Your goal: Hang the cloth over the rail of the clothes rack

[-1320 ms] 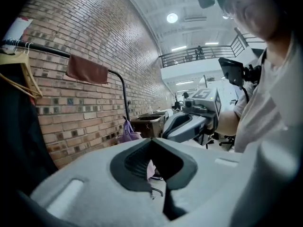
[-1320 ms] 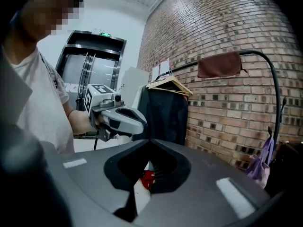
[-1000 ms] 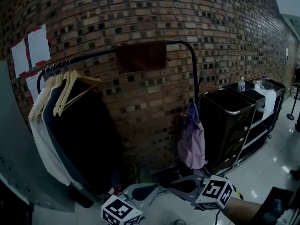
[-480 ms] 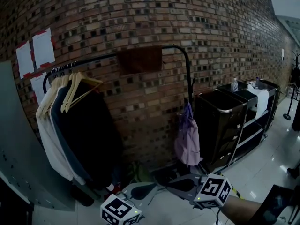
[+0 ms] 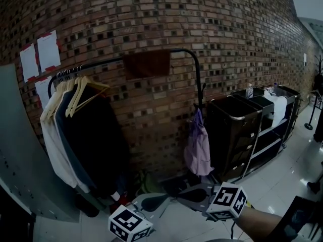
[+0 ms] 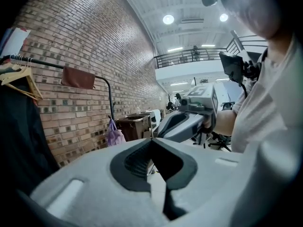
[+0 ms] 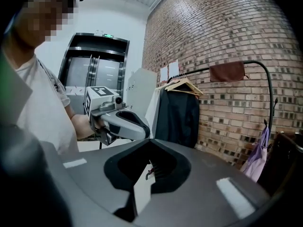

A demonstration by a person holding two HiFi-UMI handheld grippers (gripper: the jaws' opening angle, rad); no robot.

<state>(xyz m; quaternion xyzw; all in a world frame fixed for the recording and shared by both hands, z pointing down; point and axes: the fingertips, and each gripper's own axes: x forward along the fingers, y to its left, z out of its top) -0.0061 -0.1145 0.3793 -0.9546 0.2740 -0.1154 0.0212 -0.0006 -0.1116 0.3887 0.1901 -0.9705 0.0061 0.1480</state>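
Cloth (image 5: 147,64) hangs draped over the rack rail (image 5: 101,62), upper centre of the head view. Black cart (image 5: 237,135) at right of centre: top bins dark, contents unreadable, and a bottle (image 5: 249,91) stands on top. Purple bag (image 5: 198,147) hangs on the rack post. Left tool (image 5: 144,204) and right tool (image 5: 189,194) sit at the bottom edge, well below the cloth.

Left gripper view: left tool (image 6: 152,141) jaws together, nothing between them. Cloth (image 6: 78,78) upper left, well apart.

Right gripper view: right tool (image 7: 150,143) jaws together, empty. Cloth (image 7: 227,72) upper right, on the rail.
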